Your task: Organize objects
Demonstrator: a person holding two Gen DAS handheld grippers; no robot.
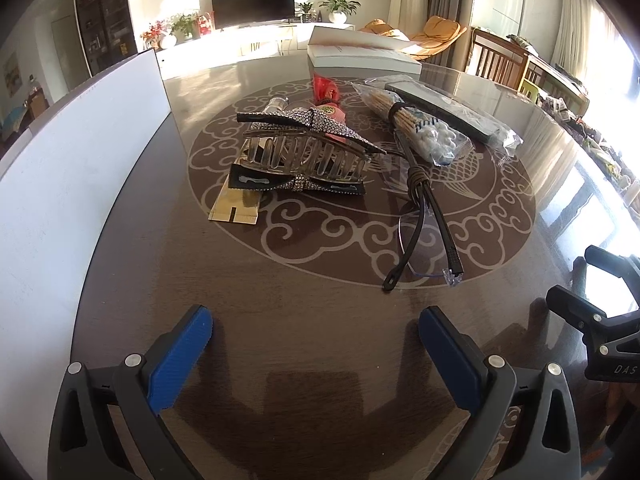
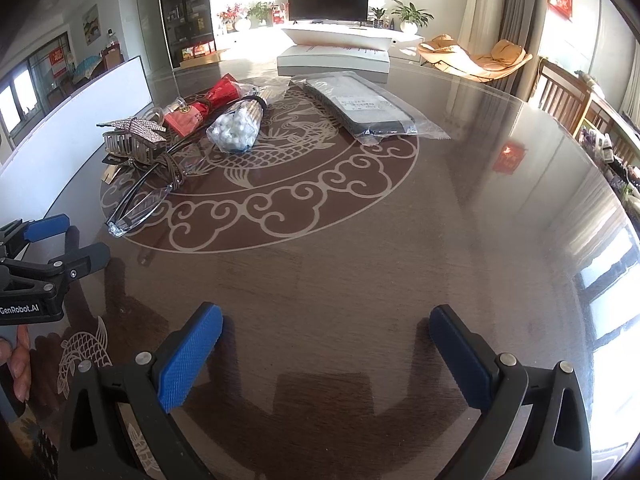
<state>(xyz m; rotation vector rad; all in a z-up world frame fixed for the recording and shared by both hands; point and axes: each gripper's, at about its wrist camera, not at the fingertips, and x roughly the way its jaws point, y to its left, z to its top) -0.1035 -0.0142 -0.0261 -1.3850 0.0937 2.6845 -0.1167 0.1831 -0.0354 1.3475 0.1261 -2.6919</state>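
We hold both grippers above the dark glossy table point(image 1: 320, 340), and neither grasps anything: the left gripper point(image 1: 316, 356) has its blue pads spread wide over bare tabletop, and the right gripper point(image 2: 326, 360) is spread just as wide. The clutter sits ahead near the white box point(image 1: 80, 184): a rhinestone hair claw point(image 1: 308, 148), glasses point(image 1: 428, 224), bagged cotton swabs point(image 1: 424, 132). Only the left wrist view shows the gold card point(image 1: 236, 208) under the clip; only the right wrist view shows fingers point(image 2: 18, 364) (holding the left tool's handle).
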